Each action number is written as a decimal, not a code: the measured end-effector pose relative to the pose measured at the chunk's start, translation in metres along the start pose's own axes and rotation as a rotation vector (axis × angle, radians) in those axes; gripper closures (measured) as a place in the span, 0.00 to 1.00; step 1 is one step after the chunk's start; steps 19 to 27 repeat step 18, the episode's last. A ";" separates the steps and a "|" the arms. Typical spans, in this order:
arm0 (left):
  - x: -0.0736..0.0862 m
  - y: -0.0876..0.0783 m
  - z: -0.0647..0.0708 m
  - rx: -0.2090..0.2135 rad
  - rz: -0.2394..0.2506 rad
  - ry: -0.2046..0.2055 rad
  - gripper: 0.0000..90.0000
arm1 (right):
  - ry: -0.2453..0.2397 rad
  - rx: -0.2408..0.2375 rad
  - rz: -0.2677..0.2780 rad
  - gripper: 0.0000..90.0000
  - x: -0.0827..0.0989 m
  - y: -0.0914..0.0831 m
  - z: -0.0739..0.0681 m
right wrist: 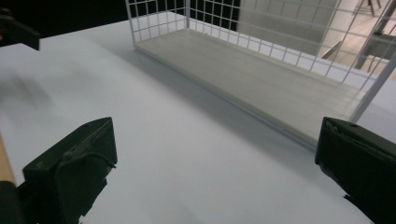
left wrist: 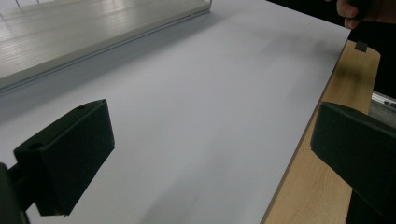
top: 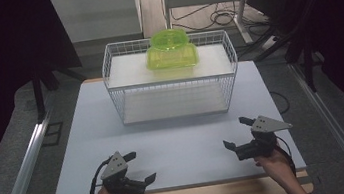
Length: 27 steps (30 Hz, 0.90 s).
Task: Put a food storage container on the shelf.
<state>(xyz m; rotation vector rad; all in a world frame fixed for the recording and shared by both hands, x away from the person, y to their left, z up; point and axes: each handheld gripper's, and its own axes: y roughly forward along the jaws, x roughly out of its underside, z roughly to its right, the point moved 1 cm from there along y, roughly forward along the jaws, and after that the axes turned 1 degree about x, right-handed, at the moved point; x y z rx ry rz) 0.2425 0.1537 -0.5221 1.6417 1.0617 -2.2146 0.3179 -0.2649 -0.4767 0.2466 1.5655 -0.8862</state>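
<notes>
White tabletop [top: 176,142] bears no readable writing; left gripper [top: 139,168] and right gripper [top: 237,131] both hover released, holding nothing.

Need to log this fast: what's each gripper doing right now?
Left gripper: open, holding nothing, over the table.
Right gripper: open, holding nothing, over the table.

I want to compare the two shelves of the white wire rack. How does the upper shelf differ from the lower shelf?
The upper shelf carries a green plastic container, which stands toward its back; the lower shelf carries nothing. The upper shelf sits inside the white wire rack near the rim; the lower shelf lies at its bottom, next to the table. Both are pale, flat boards of about equal size.
</notes>
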 end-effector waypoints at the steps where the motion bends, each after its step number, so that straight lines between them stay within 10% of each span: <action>1: 0.000 0.001 0.000 -0.001 -0.007 0.003 0.00 | 0.006 -0.006 -0.001 0.00 0.002 0.000 -0.001; 11: 0.003 0.009 0.004 -0.016 -0.069 0.066 0.00 | 0.072 -0.051 -0.059 0.00 0.022 -0.001 -0.008; 27: 0.003 0.009 0.003 -0.018 -0.071 0.054 0.00 | 0.039 -0.058 -0.104 0.00 0.027 0.003 -0.011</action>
